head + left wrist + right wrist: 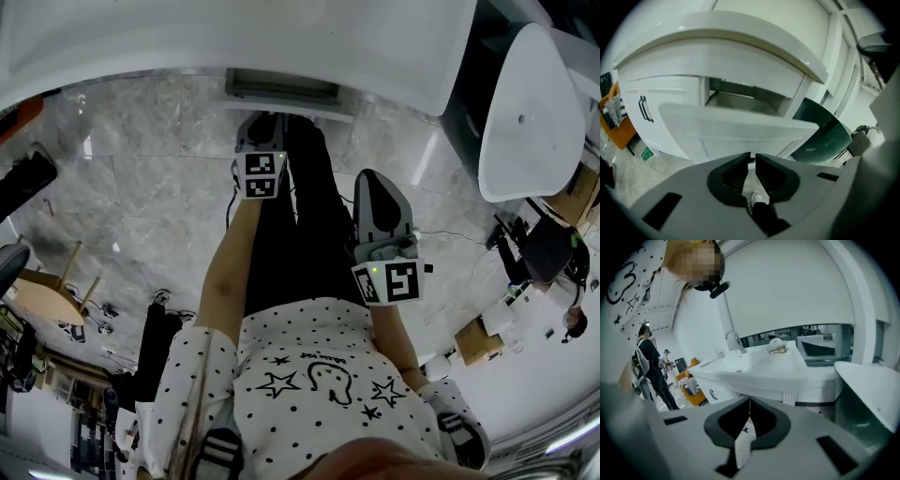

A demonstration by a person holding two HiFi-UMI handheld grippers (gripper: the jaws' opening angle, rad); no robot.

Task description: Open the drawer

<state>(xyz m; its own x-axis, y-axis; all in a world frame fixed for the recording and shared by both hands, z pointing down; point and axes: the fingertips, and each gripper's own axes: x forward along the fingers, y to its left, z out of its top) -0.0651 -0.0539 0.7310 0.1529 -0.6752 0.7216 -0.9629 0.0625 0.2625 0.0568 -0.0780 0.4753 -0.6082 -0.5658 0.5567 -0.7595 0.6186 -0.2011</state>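
Observation:
The white drawer (733, 129) of a white vanity stands pulled out, with its dark cavity (740, 96) showing behind the front panel. In the head view the drawer (281, 91) juts from under the counter. My left gripper (753, 156) hangs just in front of and below the drawer front, apart from it; its jaws are nearly together with a slim gap and nothing between them. It shows in the head view as the left gripper (264, 122) just below the drawer. My right gripper (377, 180) hangs lower right, its right gripper (749, 401) tips touching and empty.
A cabinet door with a black handle (643, 108) is left of the drawer. A white tub with a dark green inside (825, 136) stands to the right, also seen as the tub (530, 112). An orange chair (618, 119) is at the far left. My legs (300, 234) stand on the marble floor.

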